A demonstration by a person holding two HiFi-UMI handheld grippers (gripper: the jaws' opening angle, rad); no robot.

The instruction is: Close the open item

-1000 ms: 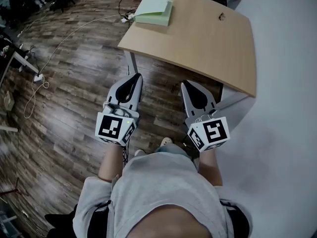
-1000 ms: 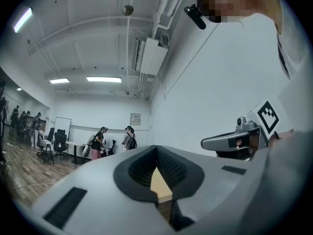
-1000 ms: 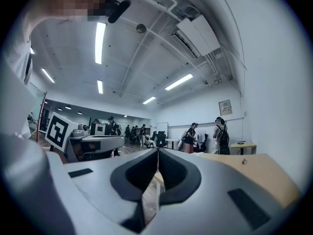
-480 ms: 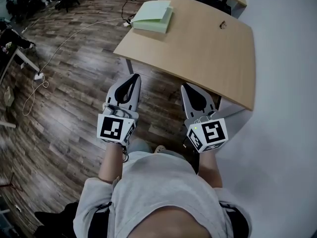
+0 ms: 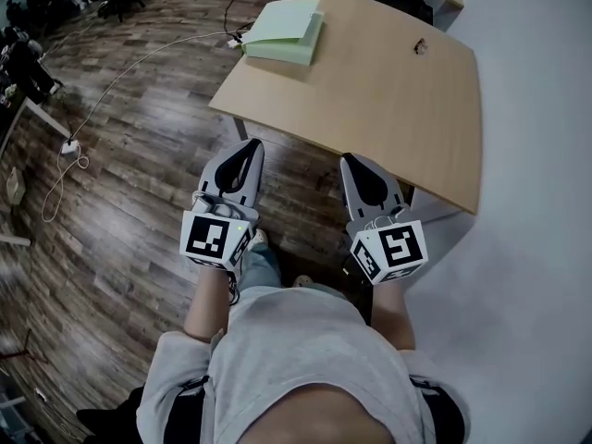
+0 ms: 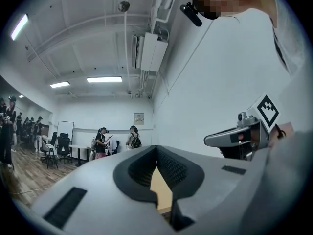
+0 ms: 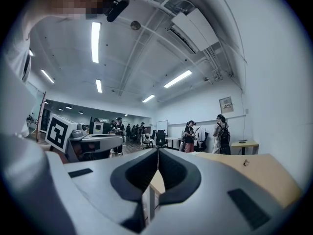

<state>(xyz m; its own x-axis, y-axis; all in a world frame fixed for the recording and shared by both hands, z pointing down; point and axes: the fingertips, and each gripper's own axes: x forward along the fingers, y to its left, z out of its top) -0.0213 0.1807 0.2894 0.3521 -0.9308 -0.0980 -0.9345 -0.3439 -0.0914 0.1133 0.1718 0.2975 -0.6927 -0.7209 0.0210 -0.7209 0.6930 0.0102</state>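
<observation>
Currently I read both sets of fingers (image 6: 176,170) as closed on nothing: left gripper (image 5: 249,146) and right gripper (image 5: 355,159) sit side by side, just short of the bench's (image 5: 388,109) near edge. Pale green item (image 5: 287,21) lies at the bench's far left corner, well apart from both.

No legible wording is showing in any view. Coded black-and-white square markers (image 5: 209,238), not letters, are facing up on the cubes of the left gripper (image 5: 246,146) and right gripper (image 5: 354,161). A wall notice (image 6: 139,118) is hanging beyond, possibly printed, too small to read.
</observation>
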